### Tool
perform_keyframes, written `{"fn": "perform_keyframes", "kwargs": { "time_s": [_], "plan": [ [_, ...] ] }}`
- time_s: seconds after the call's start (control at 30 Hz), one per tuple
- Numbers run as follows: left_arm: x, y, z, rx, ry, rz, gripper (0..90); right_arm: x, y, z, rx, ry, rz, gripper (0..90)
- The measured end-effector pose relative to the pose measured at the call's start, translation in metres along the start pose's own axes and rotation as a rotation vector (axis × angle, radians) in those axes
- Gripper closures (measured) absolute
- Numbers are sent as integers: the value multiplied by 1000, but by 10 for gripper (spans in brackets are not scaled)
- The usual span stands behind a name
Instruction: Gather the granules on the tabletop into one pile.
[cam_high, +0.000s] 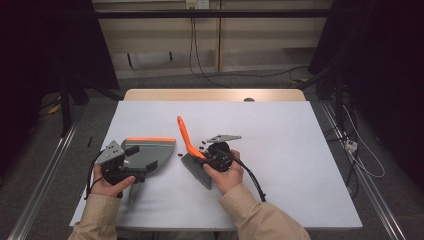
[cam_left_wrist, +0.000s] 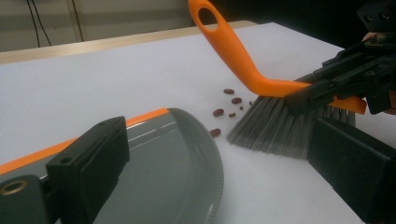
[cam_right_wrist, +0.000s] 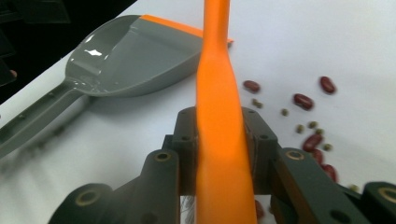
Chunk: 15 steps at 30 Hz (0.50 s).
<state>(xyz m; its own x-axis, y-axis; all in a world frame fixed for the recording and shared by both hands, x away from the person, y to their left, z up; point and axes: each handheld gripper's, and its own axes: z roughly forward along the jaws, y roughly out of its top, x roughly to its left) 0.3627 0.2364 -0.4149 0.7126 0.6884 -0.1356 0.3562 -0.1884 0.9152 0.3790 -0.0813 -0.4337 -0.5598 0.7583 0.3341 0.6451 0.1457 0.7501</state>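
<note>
A grey dustpan with an orange lip lies flat on the white table, its handle toward the person. My left gripper sits over its rear. In the left gripper view the jaws stand wide apart astride the pan, and bare table shows between the near jaw and the rim. My right gripper is shut on the orange handle of a hand brush. The brush's grey bristles rest on the table just right of the pan. Red beans and small green ones lie scattered beside the bristles.
Beans spread to the right of the brush handle in the right gripper view, and the dustpan lies to its left. A wooden strip borders the table's far edge. Cables hang at the wall behind.
</note>
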Motion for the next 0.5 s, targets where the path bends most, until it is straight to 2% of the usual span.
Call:
{"fn": "perform_keyframes", "kwargs": {
  "time_s": [0.3, 0.5],
  "plan": [
    [-1, 0, 1, 4, 2, 0, 57, -21, -3, -15, -18, -41, 31, 709],
    [-1, 0, 1, 5, 1, 4, 57, -26, -4, -20, -23, -54, 35, 710]
  ]
}}
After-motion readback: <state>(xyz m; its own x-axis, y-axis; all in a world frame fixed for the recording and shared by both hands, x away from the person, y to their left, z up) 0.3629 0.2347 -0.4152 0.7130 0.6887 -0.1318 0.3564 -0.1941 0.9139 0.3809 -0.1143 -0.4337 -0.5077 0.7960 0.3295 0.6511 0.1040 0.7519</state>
